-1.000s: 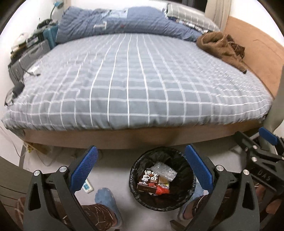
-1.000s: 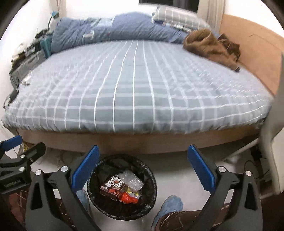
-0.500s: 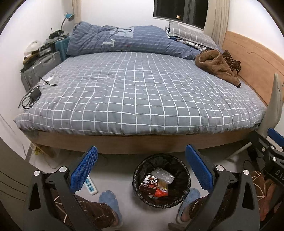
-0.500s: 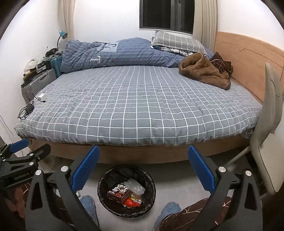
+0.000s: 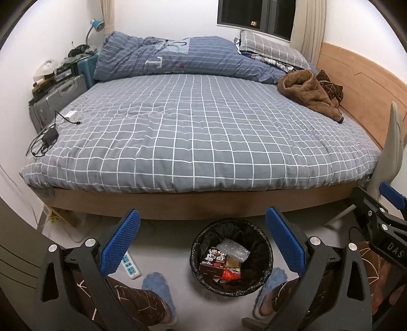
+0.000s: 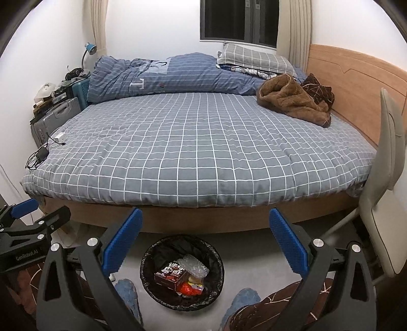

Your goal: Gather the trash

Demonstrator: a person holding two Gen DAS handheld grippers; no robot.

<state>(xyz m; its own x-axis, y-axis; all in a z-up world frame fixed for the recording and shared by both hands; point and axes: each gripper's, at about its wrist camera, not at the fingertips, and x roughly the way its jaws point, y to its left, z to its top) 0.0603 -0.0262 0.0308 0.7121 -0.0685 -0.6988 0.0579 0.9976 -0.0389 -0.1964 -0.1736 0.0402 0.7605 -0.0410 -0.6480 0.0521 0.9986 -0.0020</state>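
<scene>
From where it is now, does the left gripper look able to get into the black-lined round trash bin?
Probably yes: the left gripper is open and empty, and the black-lined round trash bin stands uncovered on the floor below its fingers.

We note a bed point(image 5: 203, 132) with grey checked cover, wooden headboard point(image 6: 356, 73), dark window point(image 6: 239, 20), white walls, grey floor point(image 5: 165, 239), suitcase point(image 5: 58, 99) alongside

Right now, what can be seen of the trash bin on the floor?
The trash bin is round, lined with a crinkled black bag folded over its rim. It stands upright on the grey floor before the bed, between the person's blue slippers. Inside lie a dark red printed box, clear bubble wrap and a red wrapper. Neither tool touches it.
</scene>
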